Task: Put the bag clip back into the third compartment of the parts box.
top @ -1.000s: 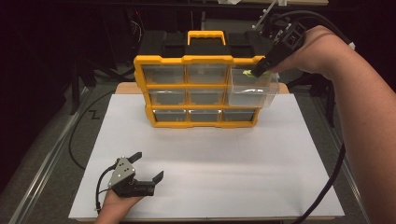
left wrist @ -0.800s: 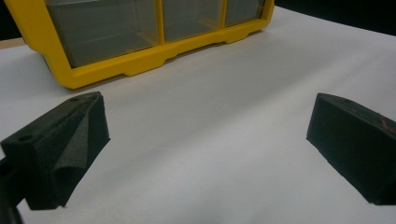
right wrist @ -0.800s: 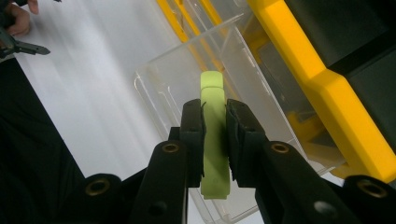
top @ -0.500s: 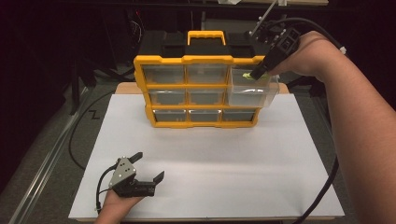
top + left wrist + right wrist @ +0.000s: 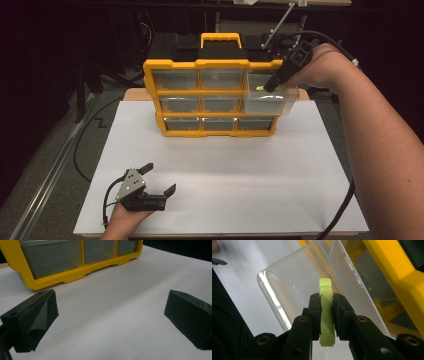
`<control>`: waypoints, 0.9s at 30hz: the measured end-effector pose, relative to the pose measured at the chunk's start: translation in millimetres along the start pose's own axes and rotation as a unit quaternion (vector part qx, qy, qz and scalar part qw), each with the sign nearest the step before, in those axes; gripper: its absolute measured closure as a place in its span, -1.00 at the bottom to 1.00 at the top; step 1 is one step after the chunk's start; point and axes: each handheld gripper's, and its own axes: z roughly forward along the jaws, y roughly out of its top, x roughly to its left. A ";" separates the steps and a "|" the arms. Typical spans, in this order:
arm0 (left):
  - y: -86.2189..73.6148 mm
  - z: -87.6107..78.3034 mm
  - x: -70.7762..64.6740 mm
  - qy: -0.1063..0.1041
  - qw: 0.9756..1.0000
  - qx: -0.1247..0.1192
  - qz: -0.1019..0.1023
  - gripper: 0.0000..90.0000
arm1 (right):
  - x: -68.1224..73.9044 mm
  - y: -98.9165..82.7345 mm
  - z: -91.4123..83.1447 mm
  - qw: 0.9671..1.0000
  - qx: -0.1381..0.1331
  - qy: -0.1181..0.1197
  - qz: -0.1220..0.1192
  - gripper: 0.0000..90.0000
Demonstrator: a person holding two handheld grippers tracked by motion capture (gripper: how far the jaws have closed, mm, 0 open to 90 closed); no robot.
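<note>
As the right hand-held gripper (image 5: pixel 327 315), clamped on a green piece (image 5: pixel 327 317), sinks into the pulled-out drawer (image 5: pixel 270 102), release looks imminent; left hand-held gripper (image 5: pixel 156 180) rests open near the desk's (image 5: pixel 225 160) front-left corner.

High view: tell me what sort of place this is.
Probably a lab recording bench: a white board laid as a work surface, dark surroundings, trailing cables, and a yellow drawer organizer set up for handling.
</note>
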 end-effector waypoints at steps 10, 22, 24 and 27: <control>-1.4 4.4 0.6 0.001 1.000 0.012 0.001 -0.99 | 5.3 -5.2 -26.0 0.999 -0.027 -0.020 0.011 0.02; -0.9 6.1 1.1 0.010 1.000 0.012 -0.002 -0.99 | 32.2 -39.5 -41.6 0.999 -0.023 -0.031 0.009 -0.12; -0.8 5.4 0.9 0.011 1.000 0.012 -0.001 -0.99 | 35.4 -47.6 -43.7 0.999 -0.026 -0.035 0.011 -0.20; -0.9 4.6 1.9 0.016 1.000 0.009 -0.004 -0.99 | 39.0 -57.2 -44.9 0.999 -0.029 -0.039 0.022 -0.33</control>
